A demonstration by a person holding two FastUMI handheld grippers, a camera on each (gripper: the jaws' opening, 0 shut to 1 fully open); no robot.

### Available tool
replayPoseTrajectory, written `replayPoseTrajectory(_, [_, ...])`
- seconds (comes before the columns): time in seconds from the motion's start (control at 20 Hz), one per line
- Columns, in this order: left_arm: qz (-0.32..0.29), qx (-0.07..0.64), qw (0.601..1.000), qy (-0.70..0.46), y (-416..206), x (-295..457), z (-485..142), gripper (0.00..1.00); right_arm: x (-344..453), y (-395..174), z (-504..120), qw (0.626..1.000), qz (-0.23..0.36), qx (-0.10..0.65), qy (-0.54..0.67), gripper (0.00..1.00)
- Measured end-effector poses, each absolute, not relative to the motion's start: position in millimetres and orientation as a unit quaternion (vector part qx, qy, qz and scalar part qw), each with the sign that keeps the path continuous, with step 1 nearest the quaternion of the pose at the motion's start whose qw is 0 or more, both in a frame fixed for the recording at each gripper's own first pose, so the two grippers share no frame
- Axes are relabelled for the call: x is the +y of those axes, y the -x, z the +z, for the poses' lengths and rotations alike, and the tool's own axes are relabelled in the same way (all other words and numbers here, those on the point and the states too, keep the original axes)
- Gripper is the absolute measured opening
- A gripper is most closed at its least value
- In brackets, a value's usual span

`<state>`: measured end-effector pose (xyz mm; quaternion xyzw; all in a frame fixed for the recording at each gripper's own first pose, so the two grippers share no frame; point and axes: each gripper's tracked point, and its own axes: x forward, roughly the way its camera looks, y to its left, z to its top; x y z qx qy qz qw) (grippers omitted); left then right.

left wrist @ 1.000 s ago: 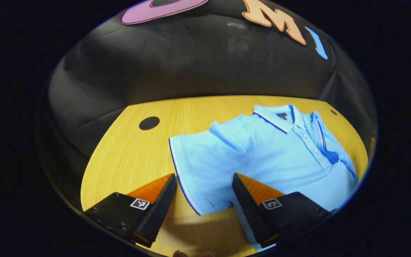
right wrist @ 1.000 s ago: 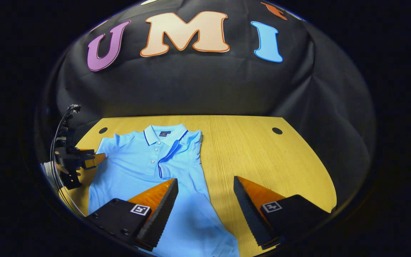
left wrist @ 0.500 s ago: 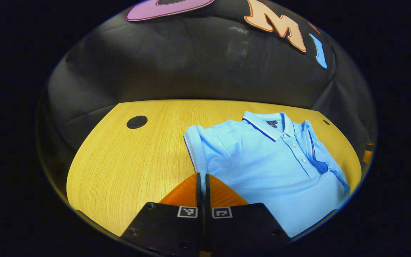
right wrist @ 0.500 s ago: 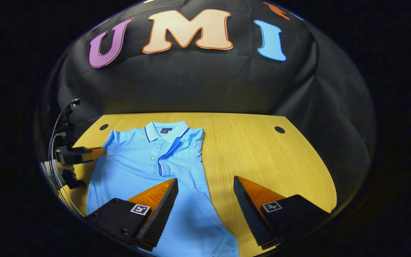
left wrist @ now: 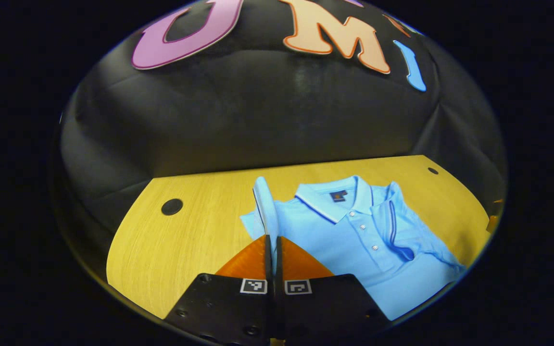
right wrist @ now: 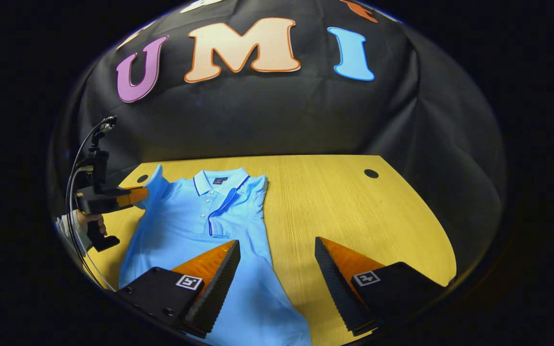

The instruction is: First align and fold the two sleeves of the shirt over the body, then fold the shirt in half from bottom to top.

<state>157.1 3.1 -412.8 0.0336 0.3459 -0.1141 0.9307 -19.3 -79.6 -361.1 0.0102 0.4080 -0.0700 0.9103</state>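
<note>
A light blue polo shirt (left wrist: 354, 240) (right wrist: 185, 226) lies face up on the yellow wooden table (left wrist: 195, 235), collar toward the far wall. One sleeve (right wrist: 253, 202) is folded over the body, its dark-trimmed edge by the placket. My left gripper (left wrist: 273, 238) is shut on the other sleeve (left wrist: 265, 206), which stands up edge-on from between its fingers, lifted off the table. In the right gripper view that gripper (right wrist: 135, 196) and the hand holding it sit at the shirt's left shoulder. My right gripper (right wrist: 277, 250) hangs open above the shirt's right edge, holding nothing.
Round dark cable holes mark the table (right wrist: 354, 216): one at the far left (left wrist: 171, 206), one at the far right (right wrist: 371, 173). Bare wood stretches right of the shirt. Black cloth walls close the table on the far side and both ends.
My left gripper closed on the spread sleeve and raised it off the table, so the sleeve now stands upright. My right gripper stayed open over the shirt's right side, barely moving.
</note>
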Motion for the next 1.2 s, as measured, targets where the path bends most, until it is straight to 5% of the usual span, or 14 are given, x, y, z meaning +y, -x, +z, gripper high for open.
replayPoseTrajectory(0.75, [-0.073,0.407,0.91,-0.041,-122,-73,-474,0.0,-184,44,-341,0.913,-0.079,0.399,-0.018,0.96])
replayPoseTrajectory(0.85, [-0.072,0.39,0.917,-0.035,-117,-76,-460,0.12,-183,39,-338,0.918,-0.063,0.391,-0.031,0.97])
replayPoseTrajectory(1.0, [-0.069,0.351,0.933,-0.045,-104,-69,-410,0.98,-171,28,-336,0.924,-0.021,0.379,-0.051,0.97])
replayPoseTrajectory(1.2, [-0.041,0.313,0.948,-0.046,-63,-40,-344,0.96,-144,29,-334,0.925,0.042,0.371,-0.068,0.95])
